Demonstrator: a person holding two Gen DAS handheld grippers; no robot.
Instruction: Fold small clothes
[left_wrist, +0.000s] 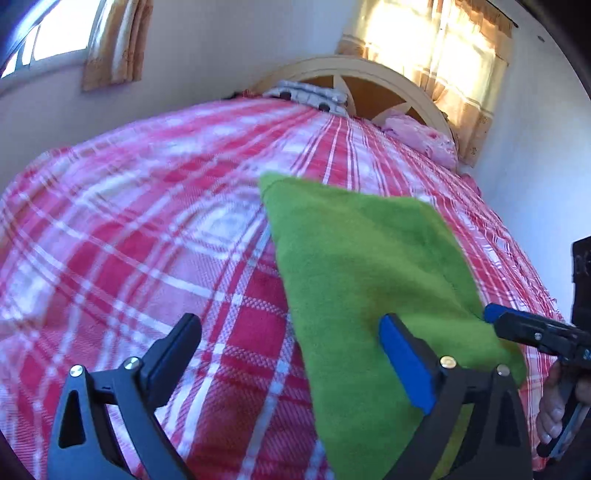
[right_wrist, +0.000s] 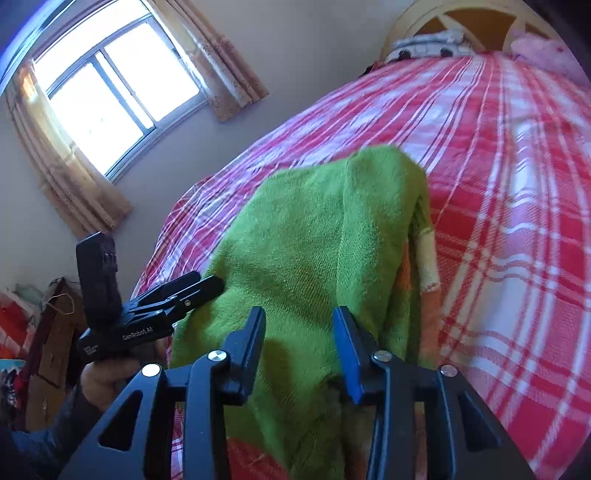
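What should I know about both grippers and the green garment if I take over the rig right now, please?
Left gripper: open, holding nothing; its blue-padded finger is over the garment's near part, whether touching I cannot tell.
Right gripper: open wide over the near end of the green garment, nothing gripped.
Garment: lying lengthwise on the red plaid bedspread, with one long side already turned over onto itself; an orange and cream part shows along its right edge.
Done: apparently the first lengthwise fold.
Left: probably grip the near end and fold it toward the headboard, then flatten.
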